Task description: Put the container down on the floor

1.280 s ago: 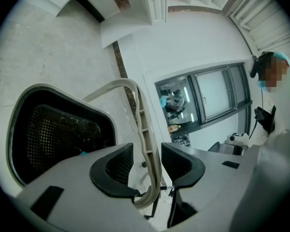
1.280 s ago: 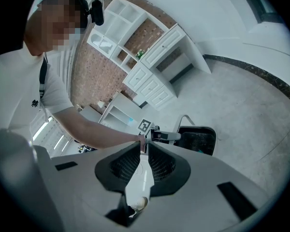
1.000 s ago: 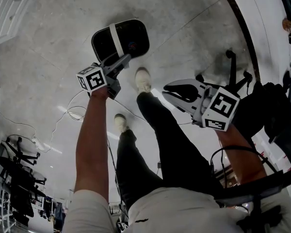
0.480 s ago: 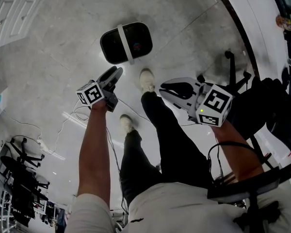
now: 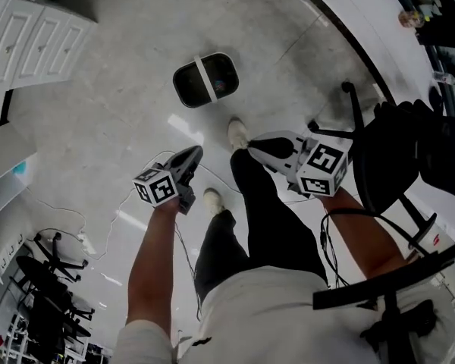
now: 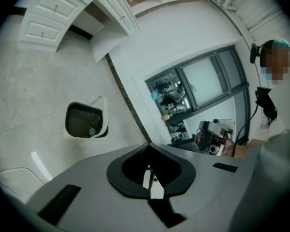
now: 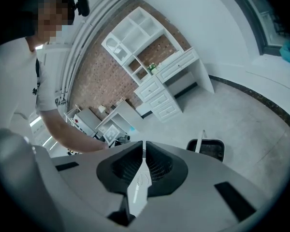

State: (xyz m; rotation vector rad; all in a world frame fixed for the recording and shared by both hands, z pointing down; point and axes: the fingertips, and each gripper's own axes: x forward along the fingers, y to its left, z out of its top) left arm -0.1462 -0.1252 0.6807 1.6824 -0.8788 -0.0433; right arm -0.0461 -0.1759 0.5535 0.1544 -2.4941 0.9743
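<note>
The container [image 5: 205, 80] is a dark bin with a white handle across its top, and it stands alone on the pale floor ahead of my feet. It also shows in the left gripper view as the container [image 6: 84, 120] and in the right gripper view as the container [image 7: 208, 149]. My left gripper [image 5: 192, 156] hangs well short of it, above the floor, its jaws brought together with nothing between them [image 6: 148, 146]. My right gripper [image 5: 259, 143] is held beside my right leg, shut and empty [image 7: 144, 144].
A white drawer cabinet [image 5: 38, 40] stands at the upper left. A black office chair [image 5: 409, 150] is close on the right. A thin cable [image 5: 98, 203] trails over the floor by my left arm. My shoes [image 5: 238, 133] point toward the container.
The left gripper was at the container's handle a second ago and has drawn back. The container stays on the floor, farther off. The left jaws have closed. The view has risen.
</note>
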